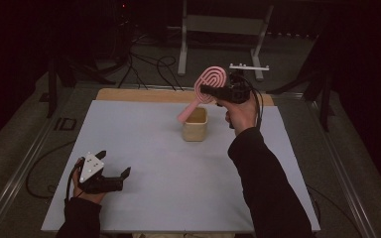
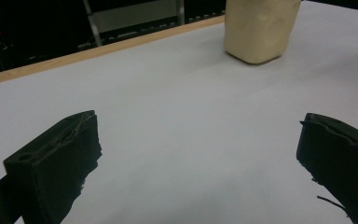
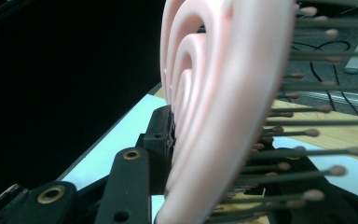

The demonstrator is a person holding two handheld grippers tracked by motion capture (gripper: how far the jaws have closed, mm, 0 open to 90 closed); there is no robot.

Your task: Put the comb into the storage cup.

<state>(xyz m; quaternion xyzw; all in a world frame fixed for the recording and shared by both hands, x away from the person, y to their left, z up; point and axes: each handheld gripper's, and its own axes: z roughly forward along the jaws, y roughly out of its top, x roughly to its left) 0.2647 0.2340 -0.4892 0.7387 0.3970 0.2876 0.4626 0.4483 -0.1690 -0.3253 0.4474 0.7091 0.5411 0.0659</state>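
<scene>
A pink hairbrush (image 1: 208, 85) with a spiral-slotted head hangs tilted in the air, handle pointing down toward a beige cup (image 1: 195, 124) on the table's far middle. My right gripper (image 1: 213, 91) is shut on the brush head; in the right gripper view the pink head (image 3: 214, 107) with its dark bristles sits between the black jaws. My left gripper (image 1: 113, 163) rests low at the near left of the table, jaws wide apart with nothing between them. In the left gripper view the beige cup (image 2: 260, 28) stands ahead, beyond the open jaws.
The pale grey table top (image 1: 144, 163) has a wooden strip (image 1: 129, 95) along its far edge. Beyond it stand a metal frame (image 1: 223, 29) and cables (image 1: 149, 69) on the dark floor. A sleeved right forearm (image 1: 263, 178) crosses the table's near right.
</scene>
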